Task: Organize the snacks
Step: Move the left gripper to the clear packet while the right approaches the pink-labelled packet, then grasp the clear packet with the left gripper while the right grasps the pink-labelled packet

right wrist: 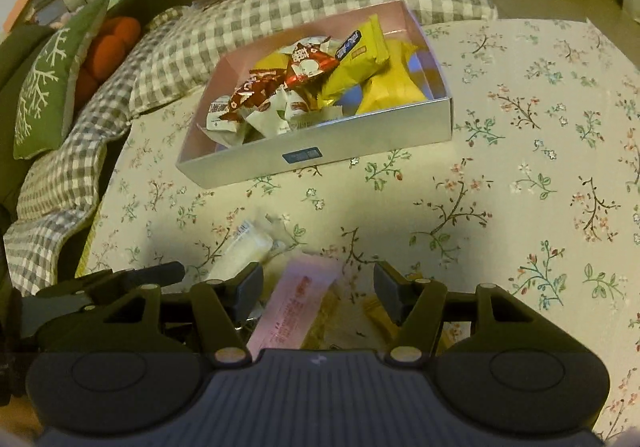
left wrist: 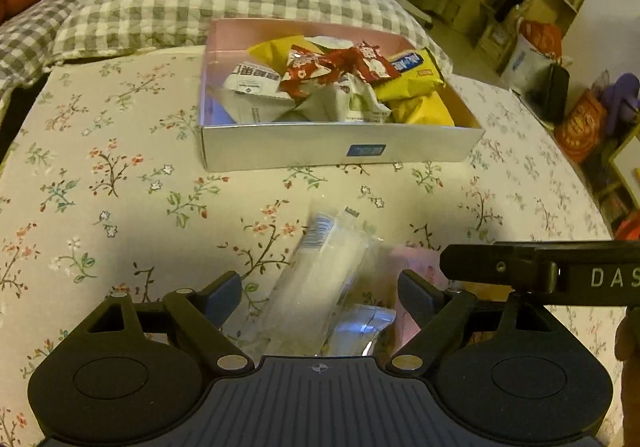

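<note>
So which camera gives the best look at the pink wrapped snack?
The right wrist view: the pink wrapped snack lies lengthwise between the open right tool, print visible. In the left wrist view only a pink blur shows behind a clear packet.

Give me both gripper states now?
Left gripper: open over the clear packet, not gripping.
Right gripper: open over the pink packet, not gripping.

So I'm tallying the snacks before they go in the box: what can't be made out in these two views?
- Clear packet, left wrist view: blurred, its near end hidden behind the left gripper.
- Pink packet, right wrist view: print too small to read, lower end hidden behind the right gripper.
- Box: the lower snacks are buried under the top wrappers, so no count.
</note>
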`<action>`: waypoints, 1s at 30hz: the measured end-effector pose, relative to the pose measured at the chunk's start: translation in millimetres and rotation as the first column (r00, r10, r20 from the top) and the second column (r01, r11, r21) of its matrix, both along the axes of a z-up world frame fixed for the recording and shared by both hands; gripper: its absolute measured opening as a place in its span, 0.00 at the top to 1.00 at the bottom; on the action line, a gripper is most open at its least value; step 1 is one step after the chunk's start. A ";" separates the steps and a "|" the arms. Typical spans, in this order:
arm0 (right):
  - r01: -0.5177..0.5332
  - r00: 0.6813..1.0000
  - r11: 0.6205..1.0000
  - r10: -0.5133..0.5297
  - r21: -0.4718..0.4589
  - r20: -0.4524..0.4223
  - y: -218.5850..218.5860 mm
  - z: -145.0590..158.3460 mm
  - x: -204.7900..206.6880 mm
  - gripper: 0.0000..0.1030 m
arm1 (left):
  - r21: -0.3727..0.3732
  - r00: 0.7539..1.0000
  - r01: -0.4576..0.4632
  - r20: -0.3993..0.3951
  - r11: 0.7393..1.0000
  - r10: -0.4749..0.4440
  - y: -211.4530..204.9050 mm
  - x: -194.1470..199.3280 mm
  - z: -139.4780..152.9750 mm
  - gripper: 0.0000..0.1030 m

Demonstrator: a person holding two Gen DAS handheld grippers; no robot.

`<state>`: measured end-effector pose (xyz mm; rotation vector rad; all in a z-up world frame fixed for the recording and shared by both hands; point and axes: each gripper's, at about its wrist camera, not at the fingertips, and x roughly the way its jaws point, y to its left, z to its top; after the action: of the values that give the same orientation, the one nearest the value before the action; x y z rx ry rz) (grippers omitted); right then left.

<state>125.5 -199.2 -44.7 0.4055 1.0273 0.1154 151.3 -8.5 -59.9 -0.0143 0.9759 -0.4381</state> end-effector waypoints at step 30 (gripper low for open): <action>-0.085 0.992 0.995 0.080 -0.049 -0.095 29.2 -24.6 7.5 0.59 | 0.004 0.997 -0.083 -0.005 0.997 0.083 6.4 16.1 -11.7 0.78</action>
<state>133.0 -170.0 -69.3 0.3222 1.1369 0.1439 167.4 -2.0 -71.7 -0.0525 0.9779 -0.3603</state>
